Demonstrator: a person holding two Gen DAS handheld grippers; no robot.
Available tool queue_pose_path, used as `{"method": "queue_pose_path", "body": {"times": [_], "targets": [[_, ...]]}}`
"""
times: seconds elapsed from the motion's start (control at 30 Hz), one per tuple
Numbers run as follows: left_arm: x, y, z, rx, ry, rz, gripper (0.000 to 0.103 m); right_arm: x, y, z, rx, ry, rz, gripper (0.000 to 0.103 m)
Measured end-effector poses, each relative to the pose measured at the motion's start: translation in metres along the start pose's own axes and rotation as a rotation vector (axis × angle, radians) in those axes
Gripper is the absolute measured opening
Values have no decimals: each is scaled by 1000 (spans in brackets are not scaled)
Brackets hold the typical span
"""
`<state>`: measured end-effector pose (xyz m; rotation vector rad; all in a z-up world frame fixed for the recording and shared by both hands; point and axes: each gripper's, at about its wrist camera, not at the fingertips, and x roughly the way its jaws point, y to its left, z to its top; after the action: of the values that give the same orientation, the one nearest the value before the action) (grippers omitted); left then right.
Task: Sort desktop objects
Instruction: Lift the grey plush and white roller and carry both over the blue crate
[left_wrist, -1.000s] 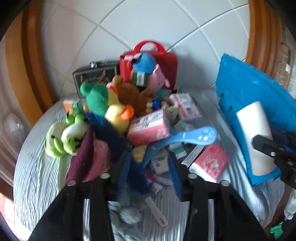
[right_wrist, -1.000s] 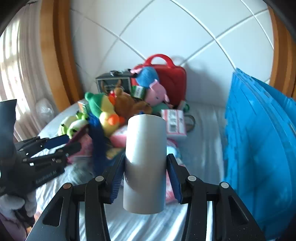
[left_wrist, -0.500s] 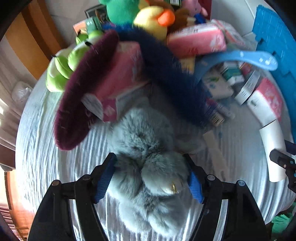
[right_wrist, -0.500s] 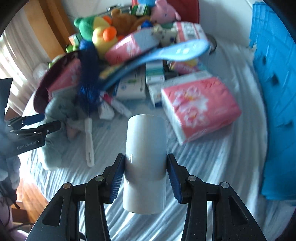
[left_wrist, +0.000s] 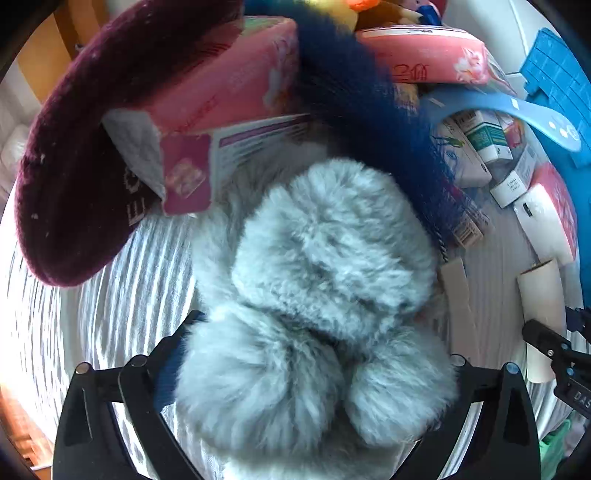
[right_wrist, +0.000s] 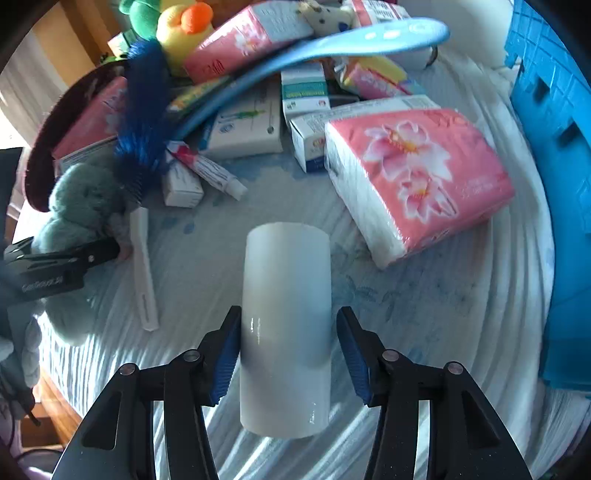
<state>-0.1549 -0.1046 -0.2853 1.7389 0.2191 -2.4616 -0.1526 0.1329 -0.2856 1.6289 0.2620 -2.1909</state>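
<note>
My tongs are black with blue pads. The plush toy (left_wrist: 317, 295) under my left ones is pale grey-blue fur. At its ten o'clock lies a dark maroon hat (left_wrist: 85, 147); at one o'clock, a navy feathery duster (left_wrist: 369, 110). The tube (right_wrist: 286, 325) in my right tongs is plain white. At its one o'clock sits a tissue pack (right_wrist: 417, 177), pink with white-and-pink blossoms. The cloth (right_wrist: 424, 314) is white, faintly blue-flowered. The crate (right_wrist: 554, 129) at three o'clock is bright blue.

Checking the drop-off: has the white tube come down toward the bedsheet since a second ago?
Yes. The tube went from level with the toys down to the sheet.
</note>
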Motion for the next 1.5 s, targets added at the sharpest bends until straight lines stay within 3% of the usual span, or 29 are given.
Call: {"method": "queue_pose_path", "body": {"times": [0.07,0.17,0.2,0.23,0.3,0.47,0.73,0.93,1.23,1.37,1.5], "targets": [[-1,0,-2,0,0,-7,97,1,1,-1,-5,1,-9,52],[-9,-5,-4,5,7,-51,67,2,6,-1,-19,6,-15,50],[-13,-7,-5,4,12,-78,50,2,8,-1,-34,7,-28,46],[-15,-10,-6,1,19,-98,43,2,10,-1,-44,7,-35,45],[-20,-17,-11,22,9,-97,40,0,12,-3,-48,10,-23,45],[-53,-31,-13,60,-59,-83,38,-31,15,-5,-59,-48,24,45],[-146,-66,28,138,-309,-108,38,-151,16,32,-72,-333,35,45],[-217,-123,79,191,-472,-161,38,-241,-13,45,-36,-523,-51,45],[-318,-242,111,330,-679,-228,38,-376,-93,30,64,-793,-201,45],[-346,-303,111,409,-719,-268,38,-419,-145,4,136,-838,-328,45],[-363,-372,104,483,-717,-329,38,-435,-212,-11,245,-791,-445,45]]}}
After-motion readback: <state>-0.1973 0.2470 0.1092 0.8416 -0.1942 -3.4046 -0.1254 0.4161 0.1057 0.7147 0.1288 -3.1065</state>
